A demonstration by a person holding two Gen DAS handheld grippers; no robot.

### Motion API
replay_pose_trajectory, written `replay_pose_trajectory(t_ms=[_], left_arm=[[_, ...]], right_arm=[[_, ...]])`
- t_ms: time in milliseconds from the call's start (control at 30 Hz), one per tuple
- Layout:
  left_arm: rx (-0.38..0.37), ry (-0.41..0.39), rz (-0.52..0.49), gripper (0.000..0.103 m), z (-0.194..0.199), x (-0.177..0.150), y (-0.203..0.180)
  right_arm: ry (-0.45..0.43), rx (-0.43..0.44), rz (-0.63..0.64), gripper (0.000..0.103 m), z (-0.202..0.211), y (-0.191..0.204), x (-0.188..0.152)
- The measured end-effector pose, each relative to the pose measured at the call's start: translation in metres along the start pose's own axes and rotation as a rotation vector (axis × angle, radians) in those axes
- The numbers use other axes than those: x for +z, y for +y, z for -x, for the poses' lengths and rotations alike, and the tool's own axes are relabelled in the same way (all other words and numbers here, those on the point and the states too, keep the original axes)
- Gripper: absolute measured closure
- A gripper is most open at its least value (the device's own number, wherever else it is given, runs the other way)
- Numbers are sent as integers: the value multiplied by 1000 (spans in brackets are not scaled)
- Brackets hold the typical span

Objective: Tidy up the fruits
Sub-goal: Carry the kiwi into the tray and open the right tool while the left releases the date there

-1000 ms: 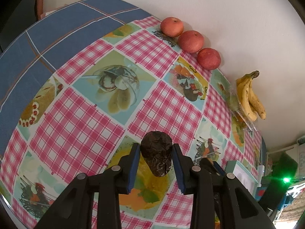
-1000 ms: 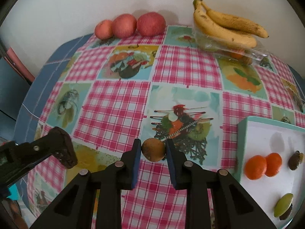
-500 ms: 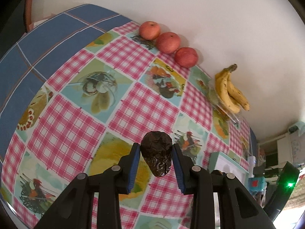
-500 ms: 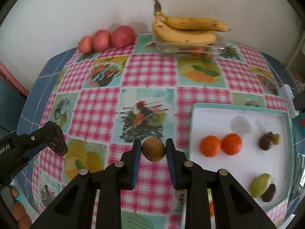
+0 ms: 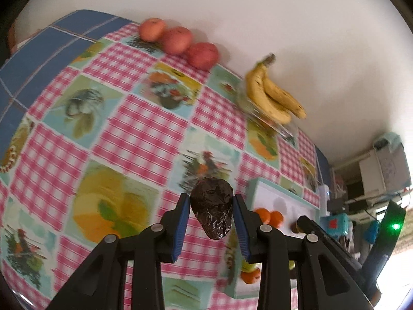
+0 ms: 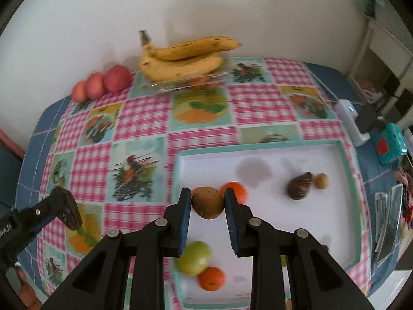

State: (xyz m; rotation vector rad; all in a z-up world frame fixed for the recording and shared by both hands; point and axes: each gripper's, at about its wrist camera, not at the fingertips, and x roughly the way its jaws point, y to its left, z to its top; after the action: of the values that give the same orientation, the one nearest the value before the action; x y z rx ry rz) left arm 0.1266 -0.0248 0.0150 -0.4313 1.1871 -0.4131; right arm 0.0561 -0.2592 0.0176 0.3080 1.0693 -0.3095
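The left tool (image 5: 211, 218) is clamped on a dark, wrinkled avocado (image 5: 212, 210), its glossy, pebbled skin pinched between blue pads; the fruit hangs above the checked tablecloth (image 5: 144, 139), short of the tray's (image 5: 254, 188) near-left corner. From this view the tray is mostly hidden behind the tool's right finger, and only two oranges (image 5: 269, 216) and bits of other fruit show past it.

The right tool (image 6: 207, 204) grips a brown, rough-skinned kiwi (image 6: 207, 202), round and matt, held over the white tray (image 6: 346, 178) with its teal rim. The kiwi covers part of an orange (image 6: 236, 192) lying in the tray behind it. Right of that orange lie a second dark avocado (image 6: 300, 189) touching a small brown round fruit (image 6: 321, 180), too blurred to name. Nearer the camera, a green apple (image 6: 194, 257) and another orange (image 6: 211, 278) touch each other, the apple partly hidden by the tool's left finger. More fruit at the tray's near-right corner is cut off by the right finger.

Beyond the tray, against the wall, spotted bananas (image 6: 180, 59) rest on a clear plastic box (image 6: 185, 82); left of them three red apples (image 6: 103, 82) sit in a row. The desk is blurred throughout.
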Motion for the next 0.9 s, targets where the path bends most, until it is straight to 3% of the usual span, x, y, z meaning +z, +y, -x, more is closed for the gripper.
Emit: replay_pose_trajectory(t_ms=[467, 900], left_arm=[[-55, 87, -189, 67, -36, -52, -95], [-56, 169, -258, 67, -73, -83, -125]], right_arm=[[-31, -61, -163, 76, 16, -92, 0], [-27, -73, -208, 76, 14, -124, -6]])
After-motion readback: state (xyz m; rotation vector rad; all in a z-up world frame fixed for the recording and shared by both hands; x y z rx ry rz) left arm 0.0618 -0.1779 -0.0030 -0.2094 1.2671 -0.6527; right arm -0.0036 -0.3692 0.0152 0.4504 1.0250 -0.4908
